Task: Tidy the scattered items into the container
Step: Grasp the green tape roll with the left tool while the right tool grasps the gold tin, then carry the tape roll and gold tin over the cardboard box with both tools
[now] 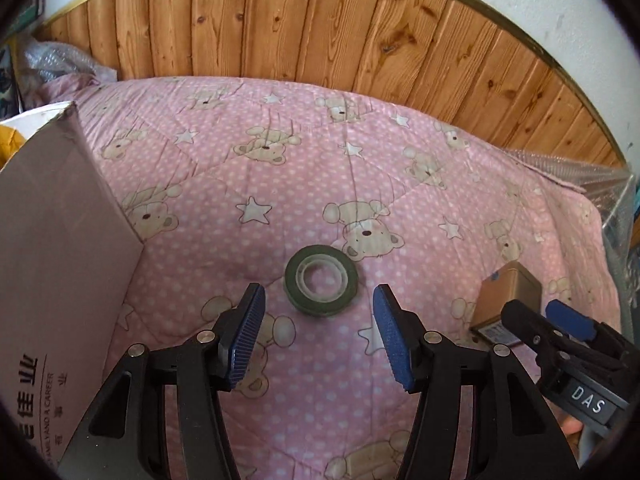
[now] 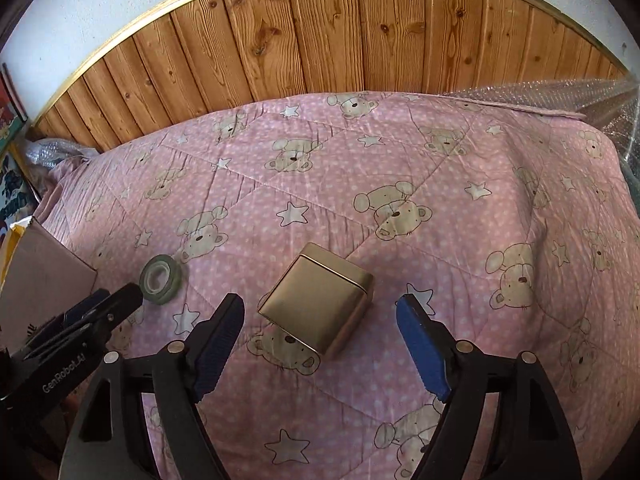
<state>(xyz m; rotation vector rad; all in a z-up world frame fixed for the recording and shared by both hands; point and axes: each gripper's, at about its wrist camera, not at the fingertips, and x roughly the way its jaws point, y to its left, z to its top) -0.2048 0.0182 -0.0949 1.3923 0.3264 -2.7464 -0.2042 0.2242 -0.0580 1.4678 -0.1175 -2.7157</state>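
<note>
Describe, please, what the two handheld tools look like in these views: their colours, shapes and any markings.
Both are black plastic frames with silver pivot pins and two angled fingers faced with blue ribbed pads. The left tool shows "GenRobot.AI" in white along its side in the right wrist view; the right tool carries a white "DAS" label in the left wrist view.

Cardboard box cut off leftward

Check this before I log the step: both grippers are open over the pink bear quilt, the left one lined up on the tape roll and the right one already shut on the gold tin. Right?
Not quite. The right gripper is open, not shut on the gold tin; the right wrist view shows its jaws apart with the tin untouched on the pink bear quilt. The left gripper is open, lined up on the tape roll.
</note>
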